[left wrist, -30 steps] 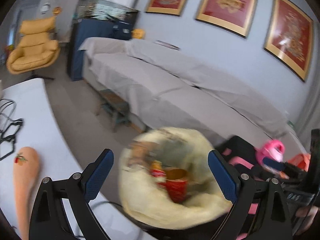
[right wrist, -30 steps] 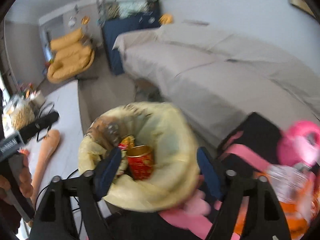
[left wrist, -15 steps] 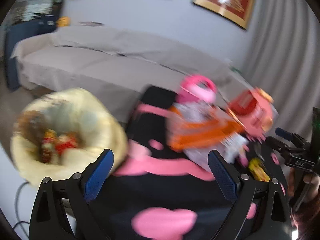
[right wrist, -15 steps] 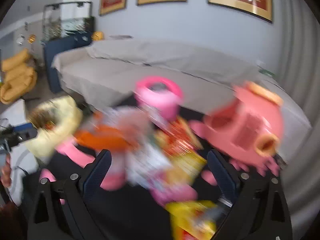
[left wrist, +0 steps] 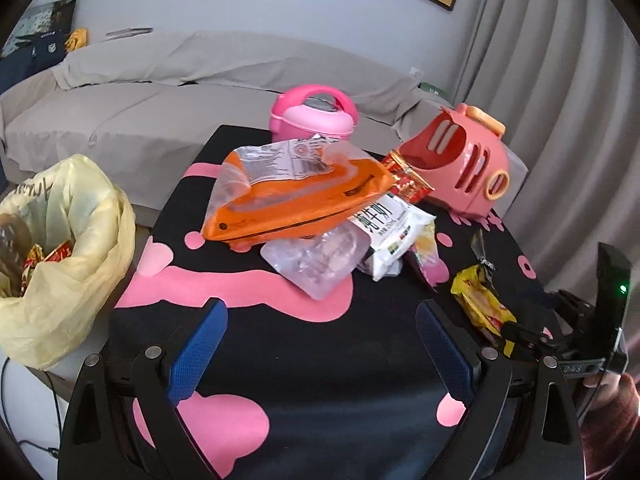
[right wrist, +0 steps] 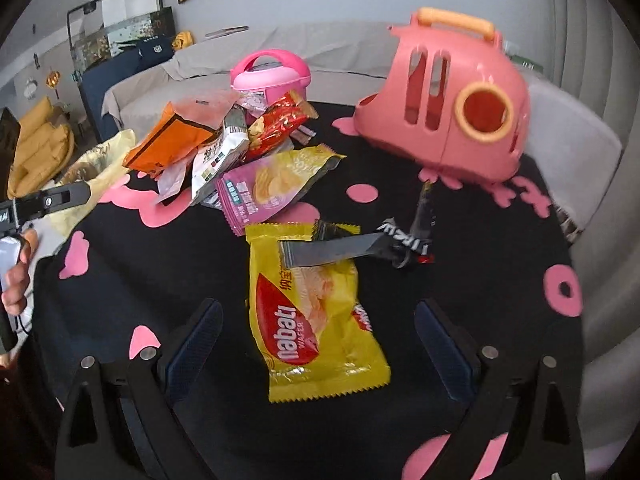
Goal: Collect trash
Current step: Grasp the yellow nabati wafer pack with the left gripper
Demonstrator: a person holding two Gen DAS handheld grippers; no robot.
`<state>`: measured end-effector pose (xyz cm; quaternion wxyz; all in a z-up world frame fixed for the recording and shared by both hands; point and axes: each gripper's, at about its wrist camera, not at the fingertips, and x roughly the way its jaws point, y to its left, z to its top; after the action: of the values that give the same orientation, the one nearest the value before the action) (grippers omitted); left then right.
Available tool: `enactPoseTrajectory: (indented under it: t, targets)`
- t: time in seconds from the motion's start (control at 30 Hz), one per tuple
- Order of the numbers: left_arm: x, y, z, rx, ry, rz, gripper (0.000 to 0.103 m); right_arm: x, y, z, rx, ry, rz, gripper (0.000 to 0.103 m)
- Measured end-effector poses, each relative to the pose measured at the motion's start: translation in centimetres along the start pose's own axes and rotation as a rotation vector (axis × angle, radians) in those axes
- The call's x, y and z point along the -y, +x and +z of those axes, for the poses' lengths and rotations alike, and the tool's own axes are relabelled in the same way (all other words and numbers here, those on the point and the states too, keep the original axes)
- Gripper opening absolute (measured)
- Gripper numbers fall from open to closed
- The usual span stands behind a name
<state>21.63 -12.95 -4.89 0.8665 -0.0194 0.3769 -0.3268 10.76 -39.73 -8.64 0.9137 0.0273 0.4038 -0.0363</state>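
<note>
Both tongs have swung away from the yellow trash bag [left wrist: 60,264] to the surface [left wrist: 304,352], right tongs [right wrist: 316,332] spread empty over the yellow wafer wrapper [right wrist: 316,320], left tongs [left wrist: 320,340] likewise released, so another pickup looks next.

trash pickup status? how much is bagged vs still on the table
Done: the yellow trash bag beside the table already holds some red wrappers.
In hand: nothing. The left gripper and right gripper are both open; the right one hovers over the yellow Nabati wrapper, likely next.
Left: orange pouch on the pile, white packet, pink chip bag, red wrapper, dark wrapper strip.
</note>
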Motion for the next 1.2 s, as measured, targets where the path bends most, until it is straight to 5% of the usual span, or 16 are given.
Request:
enactPoseTrajectory:
  t: [0.27,0.5,0.73,0.93,1.0,1.03,1.2]
  targets:
    - [0.9,-0.2,-0.2,-0.006,-0.005,0.001,0.095,0.0,-0.3,0.6,0.031,-0.007,0.013,0.094]
    - [5.9,3.8,-1.0,-0.112,-0.019,-0.131,0.095,4.1,-5.2,0.3,0.125,0.012,-0.173,0.094]
    - [13.2,8.4,-2.1,-0.235,0.021,-0.204,0.093,10.0,-8.4,-2.0,0.204,0.208,-0.342,0.095]
    - [15.0,11.0,-1.3,-0.251,-0.023,-0.175,0.068,13.3,-9.7,-4.3,0.222,0.347,-0.327,0.095]
    - [15.5,11.4,-1.2,-0.269,-0.003,-0.187,0.035,13.8,-9.9,-4.8,0.232,0.374,-0.323,0.095]
    - [15.8,11.7,-1.4,-0.298,0.02,-0.189,0.027,13.9,-9.9,-4.9,0.234,0.384,-0.321,0.095]
    - [15.1,10.4,-1.7,-0.28,0.066,-0.192,0.017,12.9,-8.7,-4.2,0.231,0.381,-0.247,0.095]
